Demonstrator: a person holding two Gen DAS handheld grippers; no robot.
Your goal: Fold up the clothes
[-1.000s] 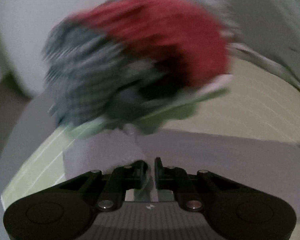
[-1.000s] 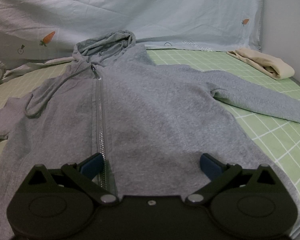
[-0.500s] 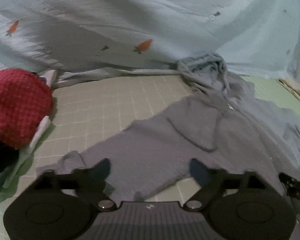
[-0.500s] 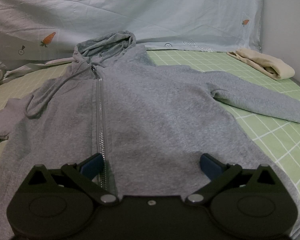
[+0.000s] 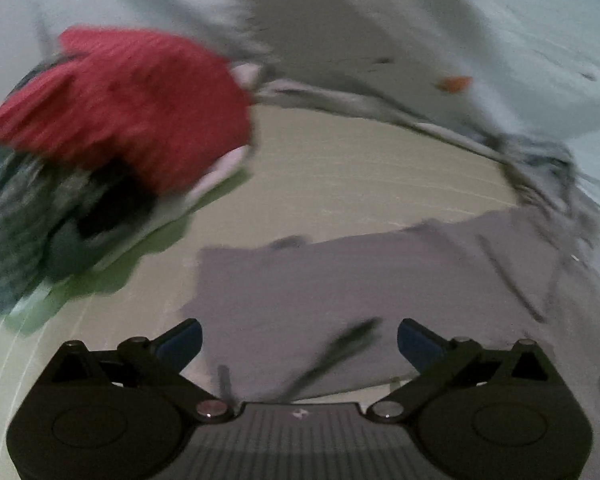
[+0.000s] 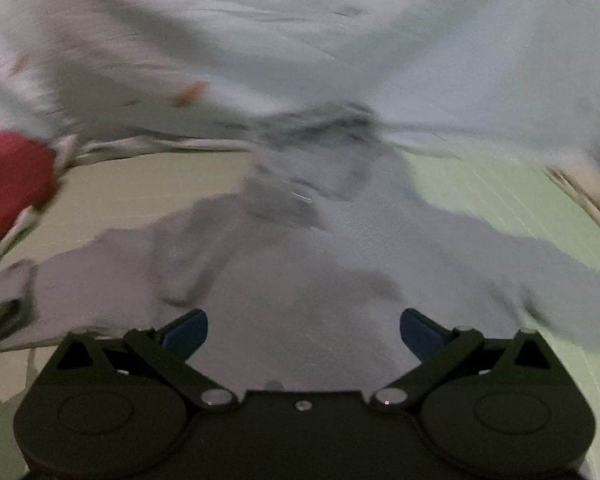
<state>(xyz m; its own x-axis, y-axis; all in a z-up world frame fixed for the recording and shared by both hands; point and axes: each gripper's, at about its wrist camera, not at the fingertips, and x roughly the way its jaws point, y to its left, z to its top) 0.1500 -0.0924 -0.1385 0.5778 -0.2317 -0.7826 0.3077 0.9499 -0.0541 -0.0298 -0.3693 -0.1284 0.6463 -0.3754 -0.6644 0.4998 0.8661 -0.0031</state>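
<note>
Grey zip-front hooded sweatshirt (image 6: 324, 280) spread flat, front up, on the bed's green grid-patterned sheet (image 6: 500, 192), hood (image 6: 320, 124) toward the pale blue carrot-print bedding (image 6: 340, 40) bunched along the far side. One sleeve (image 6: 560, 276) stretched out to the right across the green sheet, the other sleeve (image 5: 340, 280) reaching left, cuff end lying just ahead of the left gripper (image 5: 299, 338). Left jaws opening, spread wide, blue pads (image 5: 184, 340) clear of the cloth, nothing pinched between them, only the grey sleeve lying beneath. Right gripper (image 6: 304, 330) over the lower body of the sweatshirt, jaws wide apart, pads (image 6: 420, 332) gripping nothing. Heap of other clothes (image 5: 60, 208) at the left of the bed, a red knitted garment (image 5: 132, 100) on top, dark checked and green fabric under it; well apart from the sweatshirt's body, near the left cuff. Strip of cream cloth (image 6: 588, 196) at the far right edge of the bed. Both views smeared by motion blur; zip and drawstring detail hard to make out.
</note>
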